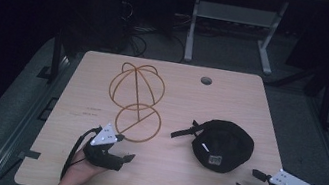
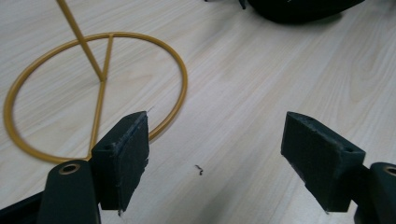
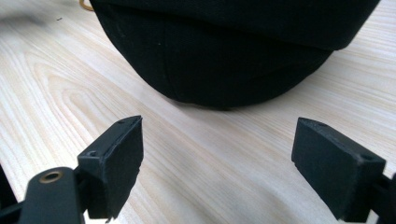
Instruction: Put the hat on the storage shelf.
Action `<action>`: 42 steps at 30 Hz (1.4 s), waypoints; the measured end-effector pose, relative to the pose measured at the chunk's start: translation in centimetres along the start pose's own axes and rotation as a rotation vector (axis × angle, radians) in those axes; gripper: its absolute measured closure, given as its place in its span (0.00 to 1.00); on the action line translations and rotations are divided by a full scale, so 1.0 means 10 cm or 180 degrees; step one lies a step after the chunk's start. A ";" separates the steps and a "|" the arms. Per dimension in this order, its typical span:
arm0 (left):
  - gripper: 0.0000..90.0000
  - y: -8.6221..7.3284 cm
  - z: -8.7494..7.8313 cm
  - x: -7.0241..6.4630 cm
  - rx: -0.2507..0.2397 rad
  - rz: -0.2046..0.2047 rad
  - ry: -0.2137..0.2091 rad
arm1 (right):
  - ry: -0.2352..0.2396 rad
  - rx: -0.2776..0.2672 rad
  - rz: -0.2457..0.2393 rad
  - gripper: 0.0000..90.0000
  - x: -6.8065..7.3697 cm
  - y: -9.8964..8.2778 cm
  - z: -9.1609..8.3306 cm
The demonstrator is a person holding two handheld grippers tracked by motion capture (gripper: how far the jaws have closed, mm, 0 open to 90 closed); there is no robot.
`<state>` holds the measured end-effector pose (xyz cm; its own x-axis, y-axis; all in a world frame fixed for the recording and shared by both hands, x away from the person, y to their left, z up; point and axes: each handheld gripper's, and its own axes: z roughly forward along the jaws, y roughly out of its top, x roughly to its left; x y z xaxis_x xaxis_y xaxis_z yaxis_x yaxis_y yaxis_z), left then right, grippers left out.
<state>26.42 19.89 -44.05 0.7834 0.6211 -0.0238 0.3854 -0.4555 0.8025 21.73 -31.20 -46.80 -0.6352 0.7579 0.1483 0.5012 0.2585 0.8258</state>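
A gold wire hat stand rises from its ring base left of the table's centre. A black cap lies upside down to its right, strap trailing left. My left gripper rests low by the front edge, just right of the ring base, open with nothing between its pads. My right gripper sits at the front right corner, open and empty, pointing at the cap a short way ahead of its pads.
The light wooden table has a round cable hole near its far edge. Desk legs and cables stand on the dark floor behind. Bare wood lies between the two grippers.
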 end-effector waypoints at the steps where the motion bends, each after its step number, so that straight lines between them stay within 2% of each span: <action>1: 0.26 0.00 0.01 0.00 0.0000 0.0015 -0.0018 | 0.0000 0.0000 0.0000 0.18 0.00 0.00 0.00; 7: 0.26 0.02 0.03 -0.07 0.0020 0.0133 -0.0110 | 0.0030 0.0002 -0.0009 0.18 0.01 0.00 0.01; 12: 0.26 0.06 0.02 -0.14 0.0017 0.0326 -0.0179 | 0.0018 -0.0039 0.0005 0.18 0.03 0.03 -0.03; 14: 0.25 0.10 0.03 -0.18 -0.0028 0.0294 -0.0263 | -0.0002 -0.0073 0.0023 0.17 0.04 0.03 -0.05; 19: 0.23 0.20 0.06 -0.27 -0.0024 0.0383 -0.0390 | 0.0004 -0.0091 0.0021 0.17 0.06 0.03 -0.06; 21: 0.23 0.31 0.11 -0.31 -0.0026 0.0391 -0.0509 | 0.0006 -0.0051 0.0029 0.17 0.05 0.03 -0.04; 24: 0.23 0.41 0.16 -0.35 -0.0040 0.0437 -0.0581 | 0.0018 -0.0058 0.0052 0.17 0.05 0.03 -0.04; 25: 0.23 0.50 0.21 -0.41 -0.0039 0.0482 -0.0667 | 0.0025 -0.0055 0.0057 0.17 0.05 0.03 -0.05; 27: 0.23 0.55 0.24 -0.45 -0.0036 0.0522 -0.0698 | 0.0024 -0.0065 0.0055 0.17 0.05 0.02 -0.05; 31: 0.23 0.81 0.37 -0.64 -0.0073 0.0742 -0.0849 | 0.0031 -0.0088 0.0064 0.17 0.06 0.01 -0.08; 34: 0.23 1.03 0.51 -0.73 -0.0007 0.0905 -0.0895 | 0.0049 -0.0124 0.0105 0.17 0.02 -0.01 -0.10; 35: 0.24 1.16 0.59 -0.76 0.0026 0.0954 -0.0955 | 0.0071 -0.0137 0.0123 0.17 0.01 -0.03 -0.10; 36: 0.24 1.16 0.59 -0.76 0.0026 0.0954 -0.0955 | 0.0073 -0.0136 0.0119 0.17 0.00 -0.03 -0.10; 40: 0.26 1.38 0.74 -0.83 0.0124 0.1087 -0.1050 | 0.0097 -0.0156 0.0089 0.17 0.01 -0.02 -0.11; 42: 0.27 1.52 0.83 -0.87 0.0208 0.1210 -0.1099 | 0.0124 -0.0159 0.0045 0.17 0.02 -0.02 -0.10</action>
<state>29.49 2.23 -36.54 0.9851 0.1621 0.0581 0.0631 -0.6537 0.7541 20.95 -31.69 -46.35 -0.6512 0.7371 0.1806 0.4811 0.2169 0.8494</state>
